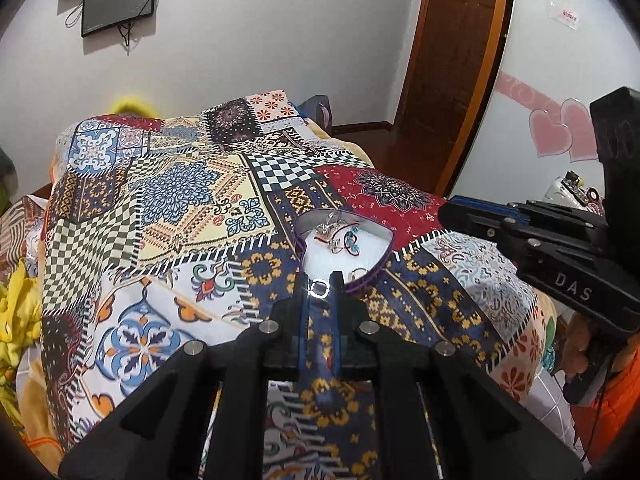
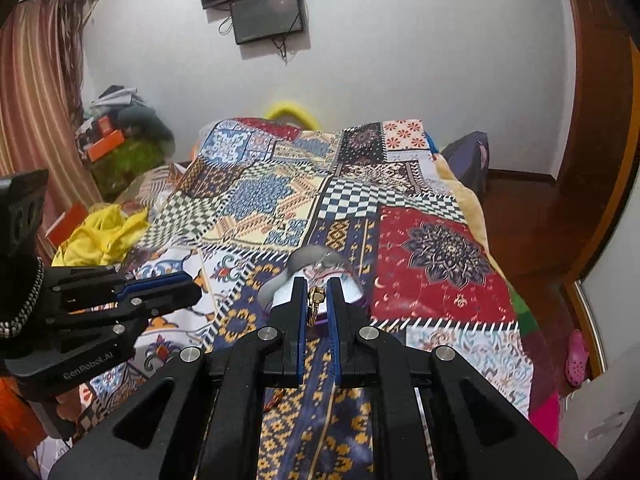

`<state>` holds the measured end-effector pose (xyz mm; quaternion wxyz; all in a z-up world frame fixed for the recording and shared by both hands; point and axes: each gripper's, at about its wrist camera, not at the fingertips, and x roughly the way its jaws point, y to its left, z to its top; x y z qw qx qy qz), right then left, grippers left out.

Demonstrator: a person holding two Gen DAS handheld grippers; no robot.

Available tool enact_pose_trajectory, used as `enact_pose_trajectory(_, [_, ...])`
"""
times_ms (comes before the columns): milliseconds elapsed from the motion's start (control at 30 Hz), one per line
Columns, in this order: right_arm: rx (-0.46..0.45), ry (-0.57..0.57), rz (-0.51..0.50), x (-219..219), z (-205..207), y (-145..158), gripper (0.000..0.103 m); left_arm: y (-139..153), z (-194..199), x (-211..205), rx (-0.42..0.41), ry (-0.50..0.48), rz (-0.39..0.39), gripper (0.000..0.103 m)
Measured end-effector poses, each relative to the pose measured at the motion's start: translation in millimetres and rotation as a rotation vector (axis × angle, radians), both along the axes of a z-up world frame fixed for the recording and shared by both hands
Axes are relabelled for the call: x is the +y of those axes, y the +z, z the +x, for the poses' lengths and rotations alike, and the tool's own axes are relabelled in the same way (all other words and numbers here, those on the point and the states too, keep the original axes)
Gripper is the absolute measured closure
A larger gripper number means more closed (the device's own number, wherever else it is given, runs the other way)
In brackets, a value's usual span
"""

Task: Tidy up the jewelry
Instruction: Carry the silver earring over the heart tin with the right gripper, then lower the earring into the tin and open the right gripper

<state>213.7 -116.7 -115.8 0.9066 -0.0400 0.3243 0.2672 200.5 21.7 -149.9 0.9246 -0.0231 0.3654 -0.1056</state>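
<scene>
On my left wrist view, the left gripper (image 1: 320,286) has its fingers (image 1: 301,292) drawn close together, pinching a small silver ring (image 1: 319,287) at the tips. It hangs just over the near point of a heart-shaped jewelry box (image 1: 380,266) with a purple rim and white lining, which sits on the patchwork bedspread (image 1: 180,200). Inside the box I see a tangle of jewelry pieces (image 1: 340,236) toward the far side, silver bits with red cord and turquoise beads, and one more silver ring (image 1: 357,274) near the front rim. To the right of the box, the right gripper (image 1: 520,228) reaches in sideways; the letters "DAS" read on its body.

On my right wrist view, the left gripper (image 2: 160,292) shows at the left edge, with "GenRobot.AI" printed on it. The right gripper (image 2: 318,300) has its fingers (image 2: 334,300) nearly closed on a gold ring (image 2: 316,300), held edge-on above the near part of the box (image 2: 276,288), which is blurred here; its contents are hidden from this side.

Only the right view shows the striped curtain (image 2: 32,120) and yellow cloth (image 2: 104,236); only the left shows pink heart stickers (image 1: 560,132).
</scene>
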Motion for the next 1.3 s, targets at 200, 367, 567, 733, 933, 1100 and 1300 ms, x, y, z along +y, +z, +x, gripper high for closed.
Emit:
enact_pose_trajectory(200, [0.002, -0.008, 0.013, 0, 13, -2, 0.095, -4, 17, -5, 0.004, -0.012, 0.002, 0.095])
enact_pose_trajectory(367, [0.021, -0.009, 0.017, 2, 25, -8, 0.095, -8, 32, -7, 0.01, -0.02, -0.002, 0.095])
enact_pose_trajectory(567, [0.046, -0.001, 0.002, 8, 38, -18, 0.095, -15, 49, -12, 0.024, -0.034, 0.0, 0.095])
enact_pose_trajectory(733, [0.073, 0.009, -0.023, 10, 47, -26, 0.095, -22, 63, -17, 0.04, -0.051, 0.004, 0.095])
enact_pose_trajectory(933, [0.119, 0.034, -0.043, 12, 57, -36, 0.094, -32, 72, -21, 0.061, -0.06, 0.017, 0.095])
enact_pose_trajectory(1100, [0.135, 0.051, -0.067, 15, 59, -41, 0.094, -37, 74, -20, 0.074, -0.064, 0.012, 0.095])
enact_pose_trajectory(1300, [0.133, 0.039, -0.08, 16, 60, -41, 0.094, -36, 73, -19, 0.068, -0.053, 0.018, 0.095])
